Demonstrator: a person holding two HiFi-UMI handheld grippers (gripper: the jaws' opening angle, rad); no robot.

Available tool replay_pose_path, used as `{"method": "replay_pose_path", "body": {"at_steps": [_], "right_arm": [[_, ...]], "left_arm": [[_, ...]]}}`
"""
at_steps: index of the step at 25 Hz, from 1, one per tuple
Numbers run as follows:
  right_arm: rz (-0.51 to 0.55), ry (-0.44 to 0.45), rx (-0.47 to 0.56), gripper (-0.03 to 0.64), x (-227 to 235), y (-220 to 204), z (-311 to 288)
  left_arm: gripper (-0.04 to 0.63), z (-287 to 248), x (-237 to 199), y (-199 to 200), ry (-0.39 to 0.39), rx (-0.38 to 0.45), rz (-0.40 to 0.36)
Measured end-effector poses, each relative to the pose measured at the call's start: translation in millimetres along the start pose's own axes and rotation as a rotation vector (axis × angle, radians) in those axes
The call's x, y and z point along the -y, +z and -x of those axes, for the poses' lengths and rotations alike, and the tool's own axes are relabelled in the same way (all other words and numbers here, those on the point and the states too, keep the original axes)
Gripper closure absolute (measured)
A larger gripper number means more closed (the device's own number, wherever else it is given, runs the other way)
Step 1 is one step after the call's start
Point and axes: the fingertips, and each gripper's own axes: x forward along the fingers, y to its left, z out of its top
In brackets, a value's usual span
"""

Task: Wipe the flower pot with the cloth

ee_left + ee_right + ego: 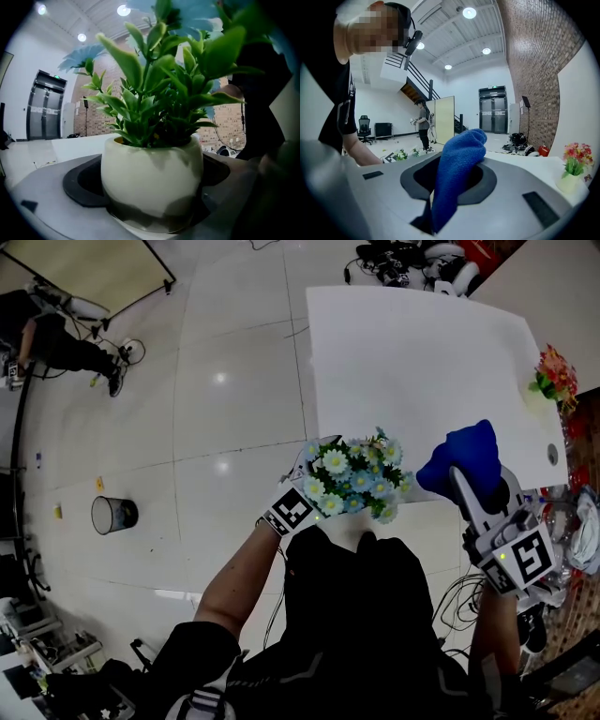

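I've got both things in hand, but by my reckoning the wiping itself hasn't begun. My left tongs are pinched on the round cream flower pot, one jaw on either side of its belly, and I'm holding it upright in the air in front of my chest; the white table lies beyond the pot. My right tongs are pressed together on the blue cloth, which stands up out of the jaws in a bunched lump. The cloth sits to the right of the pot, near it but apart, with a clear gap between them in the head view. So the picking up is done; bringing the cloth against the pot's wall and rubbing round it is all left. From the head view I can't see the pot at all, because the pale blue and white flowers spread over it. The left gripper view shows only one face of the pot, its bottom edge is cut off, and the grey patches low on it could be shadow or dirt; I can't tell which.
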Motion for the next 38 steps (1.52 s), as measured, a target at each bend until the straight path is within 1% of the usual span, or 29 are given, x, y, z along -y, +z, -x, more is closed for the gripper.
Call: {"method": "replay_pose_path", "body": {"at_steps": [3, 5, 7, 10, 12, 14, 16, 19, 21, 23, 24, 25, 26, 27, 28, 31, 33, 35, 38], "right_arm": [[-0.043, -0.003, 0.022, 0.54, -2, 8, -3], [-0.023, 0.003, 0.023, 0.54, -2, 11, -2], [0.012, 0.002, 0.009, 0.54, -1, 12, 0], [0.023, 0.003, 0.001, 0.54, -1, 23, 5], [0.019, 0.009, 0.005, 0.54, -4, 40, 7], [0.016, 0.015, 0.018, 0.54, -6, 62, 8], [0.003, 0.021, 0.047, 0.54, -8, 88, 8], [-0.009, 0.029, 0.082, 0.54, -11, 119, 12], [0.001, 0.03, 0.103, 0.54, -11, 135, 16], [-0.003, 0.03, 0.14, 0.54, -10, 150, 18], [-0.01, 0.025, 0.157, 0.54, -8, 155, 19], [-0.012, 0.016, 0.165, 0.54, -7, 157, 20], [-0.014, 0.007, 0.167, 0.54, -5, 157, 21], [-0.02, 0.0, 0.168, 0.54, -5, 156, 22], [-0.029, -0.004, 0.17, 0.54, -6, 156, 23], [-0.038, 0.006, 0.179, 0.54, -8, 159, 21], [-0.031, 0.013, 0.179, 0.54, -9, 161, 20], [-0.034, 0.012, 0.186, 0.54, -7, 164, 22], [-0.035, 0.01, 0.193, 0.54, -3, 166, 29]], "left_arm": [[0.014, 5, 0, 1, -0.009, 0.019, 0.022], [0.014, 10, 0, -3, -0.011, 0.006, 0.028], [0.014, 17, -1, -8, 0.004, -0.02, 0.035], [0.014, 40, 0, -13, 0.038, -0.077, 0.049], [0.014, 63, 5, -11, 0.053, -0.115, 0.069], [0.014, 88, 11, 0, 0.066, -0.145, 0.094], [0.014, 111, 17, 23, 0.072, -0.149, 0.119], [0.014, 136, 29, 74, 0.095, -0.113, 0.119], [0.014, 150, 31, 115, 0.149, -0.048, 0.136], [0.024, 163, 23, 157, 0.22, 0.04, 0.169], [0.097, 166, 17, 175, 0.249, 0.073, 0.175], [0.163, 167, 11, 188, 0.27, 0.087, 0.175], [0.243, 165, 7, 197, 0.284, 0.085, 0.172], [0.282, 162, 5, 204, 0.293, 0.078, 0.165], [0.297, 158, 4, 213, 0.298, 0.078, 0.151], [0.436, 148, 0, 250, 0.33, 0.124, 0.109], [0.588, 145, -4, 274, 0.367, 0.182, 0.121], [0.591, 141, -9, 290, 0.4, 0.221, 0.154], [0.591, 138, -14, 306, 0.442, 0.242, 0.195]]}}
